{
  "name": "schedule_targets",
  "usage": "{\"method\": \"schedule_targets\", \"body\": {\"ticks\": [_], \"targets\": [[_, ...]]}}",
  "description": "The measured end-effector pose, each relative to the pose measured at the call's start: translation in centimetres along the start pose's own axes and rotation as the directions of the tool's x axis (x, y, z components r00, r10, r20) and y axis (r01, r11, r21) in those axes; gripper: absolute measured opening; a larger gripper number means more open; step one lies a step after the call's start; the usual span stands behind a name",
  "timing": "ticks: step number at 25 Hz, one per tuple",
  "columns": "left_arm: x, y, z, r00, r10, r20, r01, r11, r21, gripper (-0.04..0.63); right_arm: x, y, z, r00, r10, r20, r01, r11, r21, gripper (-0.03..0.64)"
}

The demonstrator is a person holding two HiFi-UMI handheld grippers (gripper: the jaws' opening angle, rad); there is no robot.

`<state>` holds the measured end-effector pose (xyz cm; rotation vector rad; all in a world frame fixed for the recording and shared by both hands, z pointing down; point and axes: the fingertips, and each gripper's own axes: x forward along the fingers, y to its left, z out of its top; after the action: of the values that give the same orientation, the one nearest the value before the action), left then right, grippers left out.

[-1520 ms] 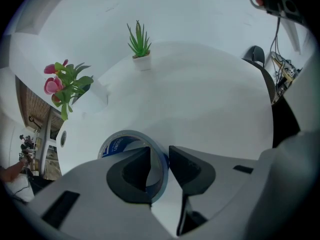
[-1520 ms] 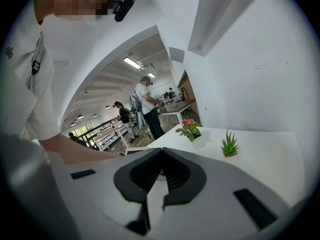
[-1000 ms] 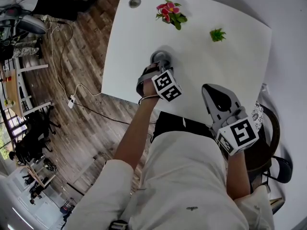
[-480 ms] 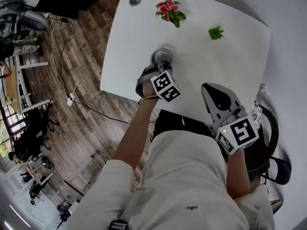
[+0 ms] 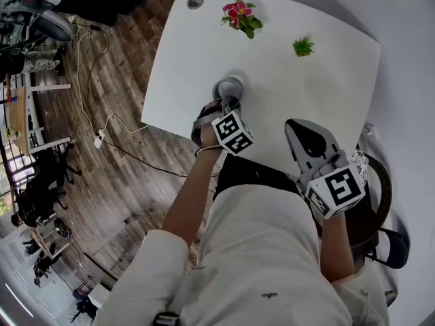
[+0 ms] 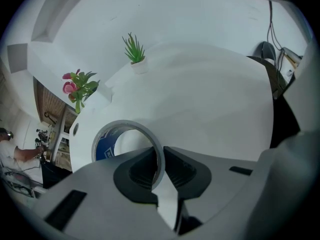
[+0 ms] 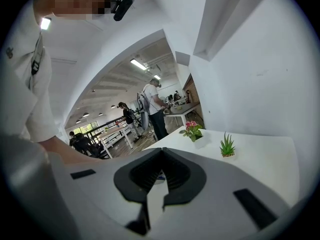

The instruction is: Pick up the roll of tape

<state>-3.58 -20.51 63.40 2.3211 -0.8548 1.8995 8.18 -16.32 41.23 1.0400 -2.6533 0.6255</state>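
The left gripper [image 6: 161, 153] is closing its 2 jaws on the wall of the grey, blue-cored roll of tape [image 6: 106, 145], 1 pad inside the ring and 1 outside. The roll lies flat on the white table [image 5: 306, 94]. The right gripper [image 7: 161, 151] has its jaws pressed together, empty.

There are two tongs. The left tongs [image 5: 228, 103] are closing their jaws, with the wall of the roll between them. The right tongs [image 5: 303, 129] have nothing between their jaws. There are two marker cubes, the left cube [image 5: 233, 133] and the right cube [image 5: 335, 191]. One roll of tape [image 5: 234, 81] is at the tips of the left tongs, and there is one table [image 5: 333, 87]. Two potted plants stand beyond both tongs, one pink-flowered plant [image 5: 239, 15] and one spiky green plant [image 5: 302, 46]. One round grey disc [image 5: 195, 2] sits well beyond the left tongs.
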Motion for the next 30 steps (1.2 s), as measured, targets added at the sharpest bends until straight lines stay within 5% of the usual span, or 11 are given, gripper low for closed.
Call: {"method": "schedule_targets", "body": {"ticks": [30], "targets": [[-8.8, -2.2, -6.5, 0.992, 0.122, 0.033, -0.124, 0.99, 0.065, 0.054, 0.9, 8.5, -1.5, 0.999, 0.037, 0.016, -0.037, 0.999, -0.038, 0.008]]}}
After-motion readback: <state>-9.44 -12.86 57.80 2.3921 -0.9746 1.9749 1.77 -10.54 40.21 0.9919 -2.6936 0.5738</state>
